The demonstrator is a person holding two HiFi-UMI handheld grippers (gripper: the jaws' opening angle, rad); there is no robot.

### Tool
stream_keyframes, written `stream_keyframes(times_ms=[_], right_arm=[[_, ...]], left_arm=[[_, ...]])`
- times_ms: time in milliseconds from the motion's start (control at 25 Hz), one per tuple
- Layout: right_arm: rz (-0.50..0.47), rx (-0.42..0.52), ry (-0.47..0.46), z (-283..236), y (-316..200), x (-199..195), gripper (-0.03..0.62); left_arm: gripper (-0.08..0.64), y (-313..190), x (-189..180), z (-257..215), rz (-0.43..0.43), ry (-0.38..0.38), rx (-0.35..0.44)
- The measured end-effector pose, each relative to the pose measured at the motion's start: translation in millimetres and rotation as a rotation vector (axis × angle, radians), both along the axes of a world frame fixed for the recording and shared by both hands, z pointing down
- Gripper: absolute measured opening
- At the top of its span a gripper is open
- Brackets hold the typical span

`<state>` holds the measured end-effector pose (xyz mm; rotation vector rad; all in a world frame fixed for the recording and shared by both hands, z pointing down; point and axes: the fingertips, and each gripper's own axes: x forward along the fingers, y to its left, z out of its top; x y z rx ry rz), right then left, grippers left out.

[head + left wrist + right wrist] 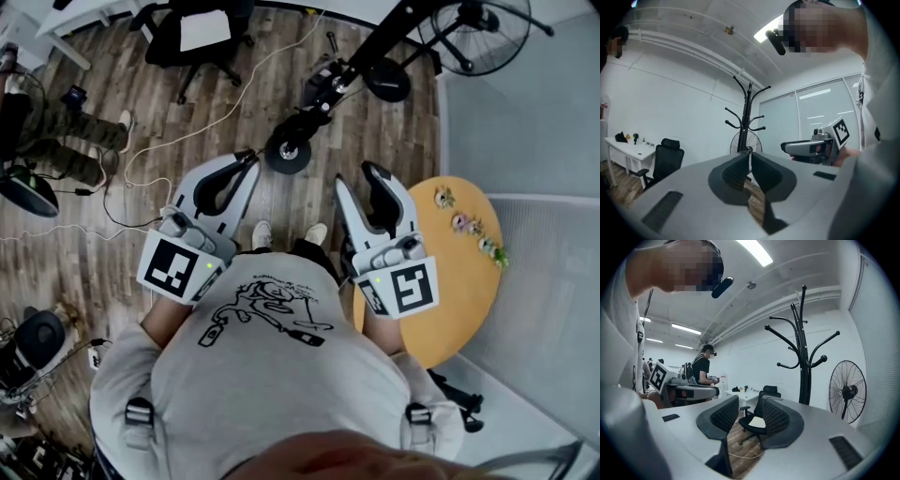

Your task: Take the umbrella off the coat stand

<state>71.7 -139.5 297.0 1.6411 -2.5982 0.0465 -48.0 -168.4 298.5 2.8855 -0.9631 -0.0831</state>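
The black coat stand (375, 58) rises ahead of me on the wooden floor, its round base (288, 150) near my feet. Its curved hooks show bare in the left gripper view (748, 117) and the right gripper view (804, 362). I cannot make out an umbrella in any view. My left gripper (251, 157) points level toward the stand with its jaws shut and nothing in them (750, 152). My right gripper (358, 176) is held level beside it, jaws open with a clear gap and nothing between them (750, 401). Both are short of the stand.
A round orange table (469, 281) with small flowers (473, 230) stands at my right. A floor fan (478, 28) is beside the stand. A black office chair (202, 33), floor cables (141, 169), a seated person's legs (56, 131) and a standing person (705, 366) are to the left.
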Motion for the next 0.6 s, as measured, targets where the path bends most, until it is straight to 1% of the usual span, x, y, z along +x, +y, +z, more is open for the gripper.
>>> stream_keyframes(times_ms=[200, 400, 600], right_arm=[[0.01, -0.005, -0.005, 10.1, -10.1, 5.0, 0.169], [0.022, -0.004, 0.011, 25.2, -19.7, 14.5, 0.169], [0.038, -0.004, 0.02, 43.4, -29.4, 29.0, 0.169]], left_arm=[[0.021, -8.5, 1.4, 4.1, -0.005, 0.0, 0.001], [0.021, -16.4, 11.2, 8.4, -0.001, 0.008, -0.009], [0.021, -21.1, 20.0, 10.8, 0.012, -0.005, -0.008]])
